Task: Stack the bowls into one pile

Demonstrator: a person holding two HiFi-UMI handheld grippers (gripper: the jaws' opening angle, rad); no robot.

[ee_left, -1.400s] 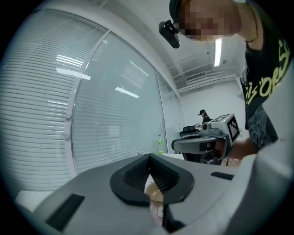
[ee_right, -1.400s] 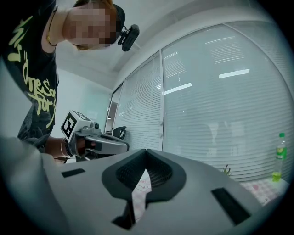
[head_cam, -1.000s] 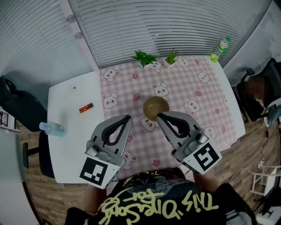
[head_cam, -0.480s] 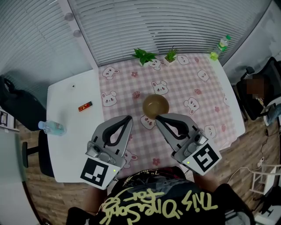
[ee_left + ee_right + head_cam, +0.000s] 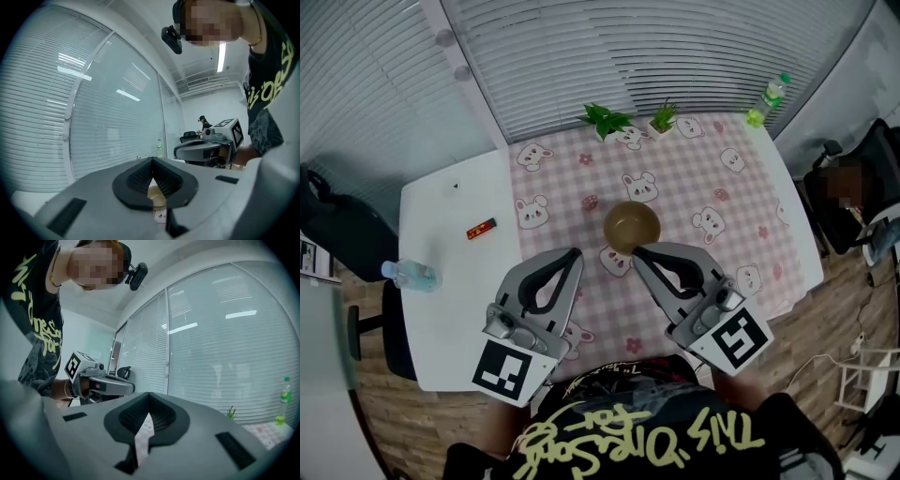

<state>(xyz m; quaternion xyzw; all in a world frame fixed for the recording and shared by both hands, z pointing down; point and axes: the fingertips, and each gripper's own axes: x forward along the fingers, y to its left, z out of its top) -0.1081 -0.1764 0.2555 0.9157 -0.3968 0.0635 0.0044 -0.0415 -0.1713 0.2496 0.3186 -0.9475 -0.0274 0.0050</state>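
A tan pile of bowls [image 5: 632,226] stands on the pink checked cloth [image 5: 694,178] in the middle of the table; from above it reads as one bowl. My left gripper [image 5: 575,251] hovers near the table's front edge, shut and holding nothing, its tips a little left of the bowl. My right gripper [image 5: 637,250] is shut too, its tips just in front of the bowl, not touching it. In the left gripper view the bowl [image 5: 155,196] shows through the gap behind the closed jaws [image 5: 153,161]. The right gripper view shows only cloth beyond its closed jaws [image 5: 149,395].
Two small potted plants [image 5: 602,120] [image 5: 664,119] and a green bottle [image 5: 767,98] stand along the far edge by the blinds. On the bare white table to the left lie a small red packet [image 5: 482,228] and a water bottle [image 5: 412,275]. Chairs stand at both sides.
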